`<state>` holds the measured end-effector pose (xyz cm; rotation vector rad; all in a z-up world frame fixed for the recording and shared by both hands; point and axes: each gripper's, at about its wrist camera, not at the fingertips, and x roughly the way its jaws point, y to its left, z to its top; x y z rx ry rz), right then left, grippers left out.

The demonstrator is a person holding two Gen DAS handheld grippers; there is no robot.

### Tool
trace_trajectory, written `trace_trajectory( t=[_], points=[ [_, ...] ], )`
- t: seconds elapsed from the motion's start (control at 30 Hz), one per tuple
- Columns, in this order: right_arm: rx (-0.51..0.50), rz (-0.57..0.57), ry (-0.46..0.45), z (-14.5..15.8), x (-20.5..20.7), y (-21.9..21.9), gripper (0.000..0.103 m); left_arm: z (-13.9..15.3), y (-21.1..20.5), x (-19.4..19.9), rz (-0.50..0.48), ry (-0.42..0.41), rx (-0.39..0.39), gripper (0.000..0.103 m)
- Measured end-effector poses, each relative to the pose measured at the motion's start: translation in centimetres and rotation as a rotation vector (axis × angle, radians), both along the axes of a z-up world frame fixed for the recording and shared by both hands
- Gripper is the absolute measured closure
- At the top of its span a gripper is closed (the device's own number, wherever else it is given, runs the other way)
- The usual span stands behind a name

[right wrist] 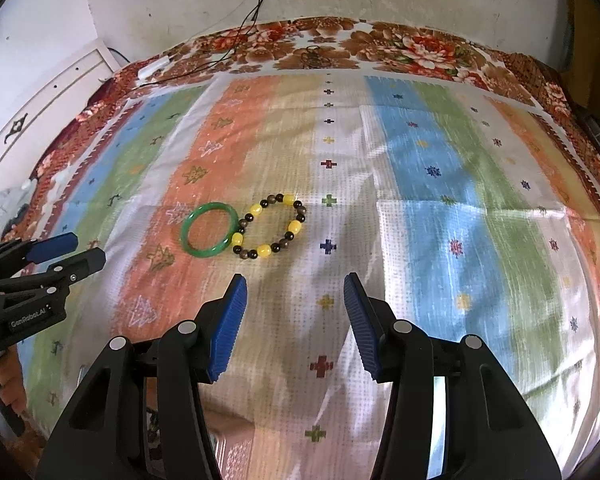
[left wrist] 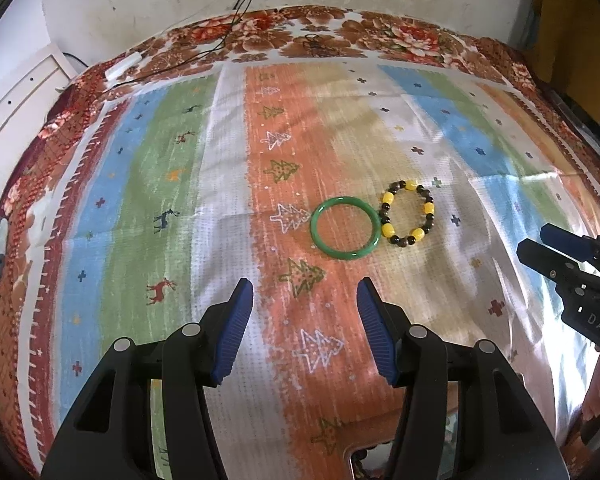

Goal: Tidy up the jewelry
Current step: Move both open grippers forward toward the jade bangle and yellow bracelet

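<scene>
Fingers of the left gripper [left wrist: 306, 292] and right gripper [right wrist: 296, 286] stood released, empty. At twelve o'clock, a green bangle [left wrist: 345, 227] touched a beaded bracelet [left wrist: 407, 213] at its three o'clock side on the striped cloth [left wrist: 220, 184].

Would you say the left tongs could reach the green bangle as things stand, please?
Probably yes. The left tongs stand open and empty, the green bangle lies flat on the cloth just ahead, and nothing sits between them. The beaded bracelet touches its far side only.
</scene>
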<state>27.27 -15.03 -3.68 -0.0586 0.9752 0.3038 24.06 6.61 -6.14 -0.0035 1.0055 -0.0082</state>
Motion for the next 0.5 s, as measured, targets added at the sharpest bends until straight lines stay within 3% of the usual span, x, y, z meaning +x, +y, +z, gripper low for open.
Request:
trace_trajectory(
  t=[0.5],
  points=[
    [0.014,0.013,0.036,-1.5,3.5,1.8,0.053,-2.2,-0.2,3.7,-0.016,0.047,-0.028,0.047]
  ],
)
